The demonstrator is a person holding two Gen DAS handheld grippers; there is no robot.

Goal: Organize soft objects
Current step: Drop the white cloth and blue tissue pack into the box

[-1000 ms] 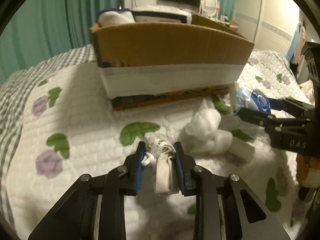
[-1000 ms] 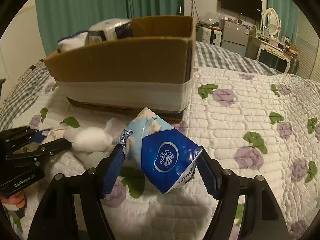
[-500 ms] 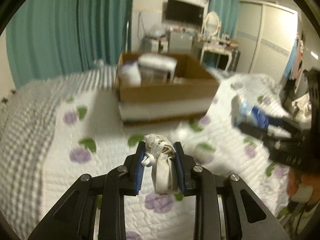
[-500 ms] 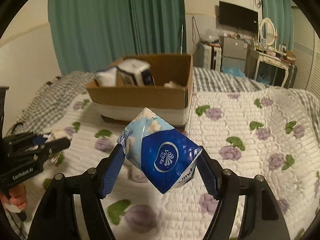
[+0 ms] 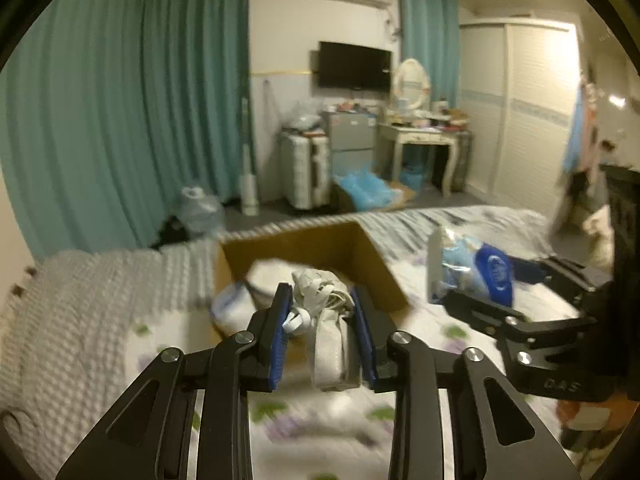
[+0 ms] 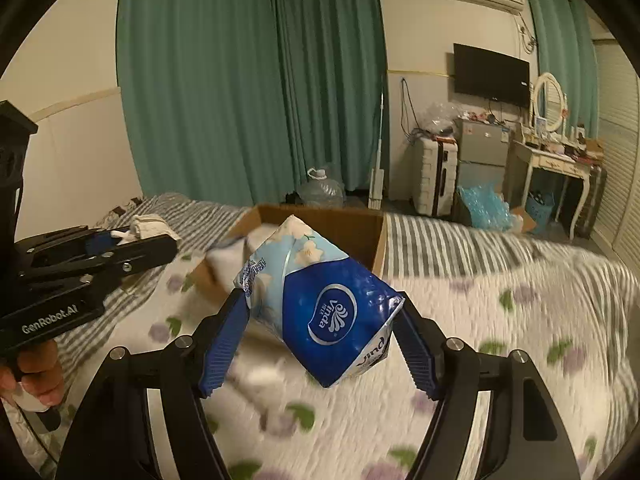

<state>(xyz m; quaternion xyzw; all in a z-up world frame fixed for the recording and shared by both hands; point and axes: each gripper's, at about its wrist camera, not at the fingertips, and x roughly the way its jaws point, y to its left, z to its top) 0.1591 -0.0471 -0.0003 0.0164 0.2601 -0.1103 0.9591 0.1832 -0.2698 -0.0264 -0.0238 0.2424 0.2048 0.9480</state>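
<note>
Teal curtains (image 6: 248, 80) and a wall television (image 6: 491, 74) back a bedroom whose bed (image 6: 500, 320), under a white quilt printed with purple flowers and green leaves, carries the work. An open cardboard box (image 5: 320, 256) sits far on the quilt, ahead of both cameras; it already holds at least a white bundle and another pale soft item, though blur hides exactly what they are.

In the left wrist view, the left tongs (image 5: 322, 334) are closed narrowly on a bundle of whitish cloth (image 5: 326, 312), rolled or knotted, held off the quilt and lined up with the near edge of the box. The right tongs (image 6: 320, 344) stand wider, clamped on a blue and white tissue pack (image 6: 320, 300) marked Vinda, whose soft wrapper is crumpled between the blue pads. That pack is also in the air, in front of the box in this view. Each tool appears in the other's view: the left one at the left edge, the right one at the right edge.

As a judgement, the task looks partly done: some soft things are boxed, two more are in hand and not yet released, and a pale blurred shape on the quilt below the tissue pack may be another item waiting. What remains is carrying both loads over the box rim and letting go, then collecting whatever is left on the quilt.
</note>
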